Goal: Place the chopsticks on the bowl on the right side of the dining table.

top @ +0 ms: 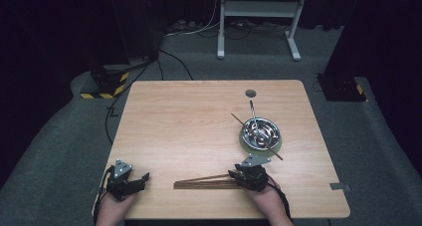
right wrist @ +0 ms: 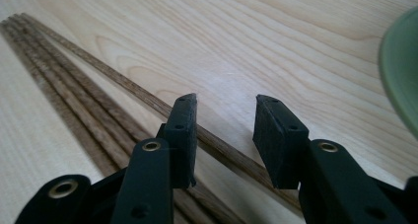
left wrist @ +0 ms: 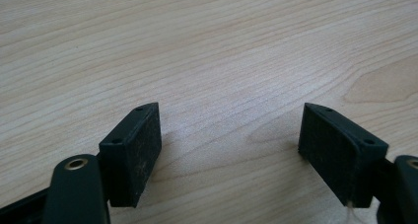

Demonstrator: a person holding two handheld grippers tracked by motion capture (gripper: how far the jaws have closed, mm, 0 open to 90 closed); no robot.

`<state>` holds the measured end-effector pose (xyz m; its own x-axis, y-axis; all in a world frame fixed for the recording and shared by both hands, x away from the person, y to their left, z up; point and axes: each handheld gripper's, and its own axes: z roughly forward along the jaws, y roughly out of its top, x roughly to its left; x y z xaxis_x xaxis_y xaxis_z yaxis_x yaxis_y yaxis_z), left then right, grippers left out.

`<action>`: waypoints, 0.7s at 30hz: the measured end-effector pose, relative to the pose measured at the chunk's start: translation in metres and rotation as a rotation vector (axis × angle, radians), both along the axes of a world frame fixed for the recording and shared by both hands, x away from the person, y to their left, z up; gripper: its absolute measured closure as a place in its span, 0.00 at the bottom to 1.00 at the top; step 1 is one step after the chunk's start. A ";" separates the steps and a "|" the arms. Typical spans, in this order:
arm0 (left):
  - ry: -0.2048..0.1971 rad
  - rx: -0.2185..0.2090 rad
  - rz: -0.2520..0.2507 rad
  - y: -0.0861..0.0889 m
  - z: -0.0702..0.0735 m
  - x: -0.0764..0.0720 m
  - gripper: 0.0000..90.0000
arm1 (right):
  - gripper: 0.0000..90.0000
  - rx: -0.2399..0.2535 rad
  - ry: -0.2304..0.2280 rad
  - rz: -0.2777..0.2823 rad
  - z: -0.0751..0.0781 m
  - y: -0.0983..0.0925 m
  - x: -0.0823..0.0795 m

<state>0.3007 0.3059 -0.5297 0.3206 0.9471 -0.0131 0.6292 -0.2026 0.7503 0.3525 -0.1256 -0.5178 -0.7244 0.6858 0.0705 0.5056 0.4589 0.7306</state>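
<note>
Right gripper [right wrist: 224, 135]: jaws narrowed astride one chopstick [right wrist: 123, 88], not pinching, near table's [top: 199, 116] front edge.
Left gripper [left wrist: 229, 150]: jaws wide, empty, front-left corner.

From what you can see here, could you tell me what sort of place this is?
Probably a lab or studio set up for recording tabletop handling. A lone wooden table stands on grey carpet, ringed by dark curtains, with cables and hazard-striped stand bases behind it.

My right gripper [top: 233, 175] at chopsticks [top: 204, 182] bundle's end; left gripper [top: 142, 181] idle on table [top: 189, 121]; steel bowl [top: 260, 133] beyond.
</note>
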 end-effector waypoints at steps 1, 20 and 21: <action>0.000 0.000 -0.001 0.000 0.000 0.000 0.27 | 0.68 0.001 0.002 -0.009 0.000 -0.001 0.001; 0.000 0.000 -0.001 0.000 0.000 0.000 0.27 | 0.74 -0.016 -0.005 -0.040 -0.002 -0.014 0.003; 0.000 -0.001 -0.001 0.000 0.000 0.000 0.27 | 0.75 -0.018 -0.007 -0.043 -0.002 -0.014 0.003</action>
